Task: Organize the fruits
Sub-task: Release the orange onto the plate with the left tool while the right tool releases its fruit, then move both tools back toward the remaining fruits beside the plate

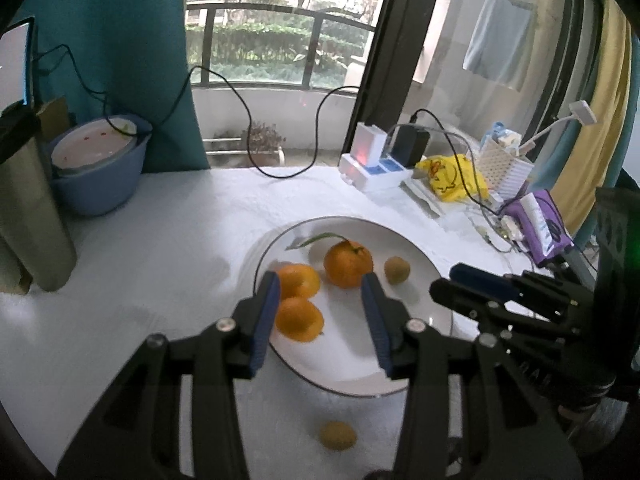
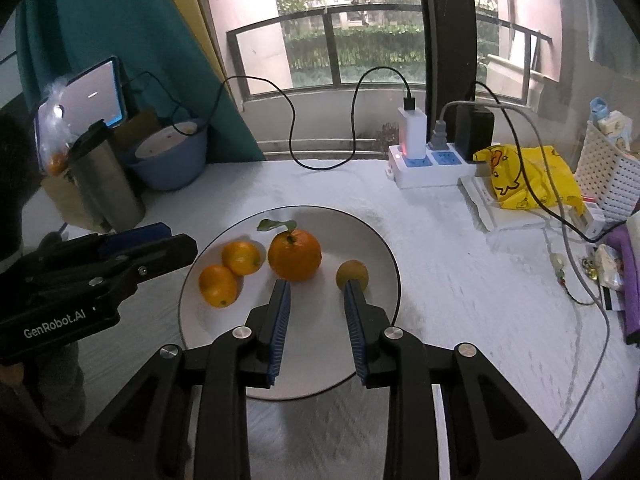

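A white plate point(image 1: 344, 360) on the white cloth holds a large orange with a leaf point(image 1: 348, 264), two smaller oranges point(image 1: 298, 280) point(image 1: 299, 319) and a small yellow-brown fruit point(image 1: 397, 270). Another small yellow-brown fruit point(image 1: 338, 435) lies on the cloth in front of the plate. My left gripper point(image 1: 322, 284) hangs above the plate's left half, jaws apart and empty. My right gripper point(image 2: 318, 284) hovers over the plate point(image 2: 320, 360) with a narrow gap and nothing in it. Its right fingertip overlaps the small fruit point(image 2: 352, 275) in this view. The large orange point(image 2: 295, 255) lies just beyond.
A blue basin with white dishes point(image 1: 100, 176) and a steel flask point(image 1: 28, 216) stand at the left. At the back right are a power strip point(image 2: 424, 164), a yellow bag point(image 2: 528, 180), a white basket point(image 2: 608, 176) and trailing cables.
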Demonstrator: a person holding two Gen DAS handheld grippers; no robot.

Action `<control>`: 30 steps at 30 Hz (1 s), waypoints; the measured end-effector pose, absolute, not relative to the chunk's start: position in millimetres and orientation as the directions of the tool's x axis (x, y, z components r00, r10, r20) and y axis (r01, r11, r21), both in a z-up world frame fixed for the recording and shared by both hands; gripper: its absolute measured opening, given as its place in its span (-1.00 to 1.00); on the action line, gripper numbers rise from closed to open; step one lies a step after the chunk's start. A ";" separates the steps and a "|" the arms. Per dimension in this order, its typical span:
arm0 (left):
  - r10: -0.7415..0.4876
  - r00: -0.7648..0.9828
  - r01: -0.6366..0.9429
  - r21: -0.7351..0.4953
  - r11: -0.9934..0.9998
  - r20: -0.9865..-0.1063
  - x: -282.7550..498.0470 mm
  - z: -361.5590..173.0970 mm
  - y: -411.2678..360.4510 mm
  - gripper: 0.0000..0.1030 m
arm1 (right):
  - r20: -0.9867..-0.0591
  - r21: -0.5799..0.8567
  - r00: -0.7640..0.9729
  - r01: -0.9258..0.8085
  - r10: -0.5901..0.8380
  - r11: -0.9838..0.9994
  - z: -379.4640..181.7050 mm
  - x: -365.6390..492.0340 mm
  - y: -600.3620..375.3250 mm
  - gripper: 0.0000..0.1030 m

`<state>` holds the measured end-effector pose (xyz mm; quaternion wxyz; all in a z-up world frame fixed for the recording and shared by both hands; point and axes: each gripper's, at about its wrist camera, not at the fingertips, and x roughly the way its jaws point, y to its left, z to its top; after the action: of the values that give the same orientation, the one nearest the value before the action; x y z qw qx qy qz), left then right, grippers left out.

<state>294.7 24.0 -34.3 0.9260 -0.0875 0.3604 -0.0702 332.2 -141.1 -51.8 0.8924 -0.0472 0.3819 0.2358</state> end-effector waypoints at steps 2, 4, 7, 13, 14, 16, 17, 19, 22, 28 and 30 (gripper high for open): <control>-0.194 0.734 0.069 -0.213 0.975 -0.651 286.2 -32.2 23.9 -0.15 | -0.699 0.094 0.602 -0.457 0.385 0.884 -49.0 325.4 -142.2 -0.42; -0.196 0.736 0.071 -0.214 0.974 -0.648 279.2 -30.6 23.0 -0.15 | -0.696 0.093 0.606 -0.457 0.386 0.885 -46.9 318.1 -143.1 -0.42; -0.196 0.738 0.074 -0.211 0.975 -0.646 267.6 -28.7 21.2 -0.14 | -0.693 0.095 0.608 -0.456 0.388 0.885 -44.8 307.7 -144.4 -0.42; -0.197 0.742 0.071 -0.216 0.974 -0.641 245.9 -28.4 20.2 -0.14 | -0.689 0.096 0.611 -0.456 0.390 0.885 -42.8 286.7 -148.1 -0.42; -0.197 0.742 0.071 -0.217 0.973 -0.641 242.3 -28.5 20.1 -0.14 | -0.689 0.096 0.611 -0.456 0.390 0.885 -42.7 283.9 -148.7 -0.42; -0.200 0.742 0.071 -0.221 0.973 -0.640 234.5 -29.1 19.5 -0.14 | -0.690 0.094 0.612 -0.456 0.388 0.885 -42.6 277.1 -150.0 -0.42; -0.202 0.741 0.072 -0.223 0.972 -0.640 230.7 -29.1 18.6 -0.14 | -0.690 0.094 0.611 -0.455 0.387 0.886 -42.9 273.7 -151.0 -0.42; -0.204 0.741 0.074 -0.224 0.972 -0.640 224.2 -29.7 16.8 -0.14 | -0.691 0.093 0.612 -0.453 0.386 0.886 -43.1 267.9 -152.3 -0.42; -0.208 0.738 0.076 -0.227 0.971 -0.642 214.4 -31.9 14.2 -0.14 | -0.692 0.093 0.612 -0.450 0.382 0.888 -44.3 259.2 -155.3 -0.42; -0.217 0.733 0.078 -0.238 0.968 -0.645 199.2 -36.5 9.9 -0.14 | -0.695 0.091 0.612 -0.446 0.377 0.890 -46.0 241.5 -159.2 -0.42; -0.219 0.732 0.078 -0.240 0.968 -0.645 193.5 -37.1 9.2 -0.14 | -0.696 0.089 0.612 -0.447 0.377 0.890 -46.1 235.1 -159.7 -0.42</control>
<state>193.5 9.2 -37.1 0.9254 -0.0986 0.3570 -0.0801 235.1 -159.7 -46.1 0.8965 -0.0468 0.3760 0.2297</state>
